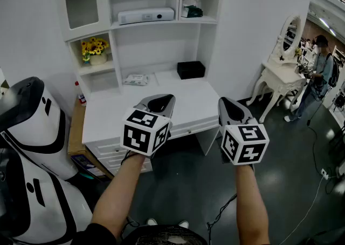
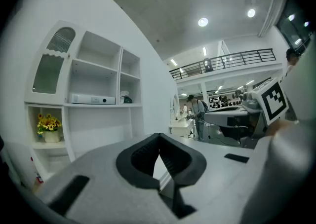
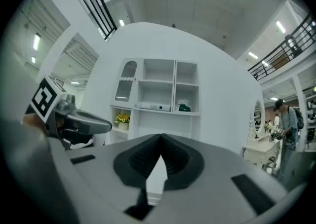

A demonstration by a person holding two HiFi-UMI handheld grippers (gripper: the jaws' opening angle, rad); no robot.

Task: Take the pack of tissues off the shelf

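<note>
The left gripper (image 1: 161, 101) hides part of the white desk's (image 1: 108, 114) front edge.

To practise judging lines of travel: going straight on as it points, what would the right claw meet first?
Probably the white shelf unit, around its lower middle recess; depth is unclear, but nothing nearer shows.

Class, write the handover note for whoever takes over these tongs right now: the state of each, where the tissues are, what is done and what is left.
Tongs: the left tongs are shut and empty. The right tongs are also shut and empty. Both are held out side by side, short of the shelf unit.
Things: the pack of tissues lies flat on the unit's low ledge, left of the black box.
Done: nothing. The pack is untouched.
Left: open one pair of tongs, reach in, close on the pack and lift it out.
</note>
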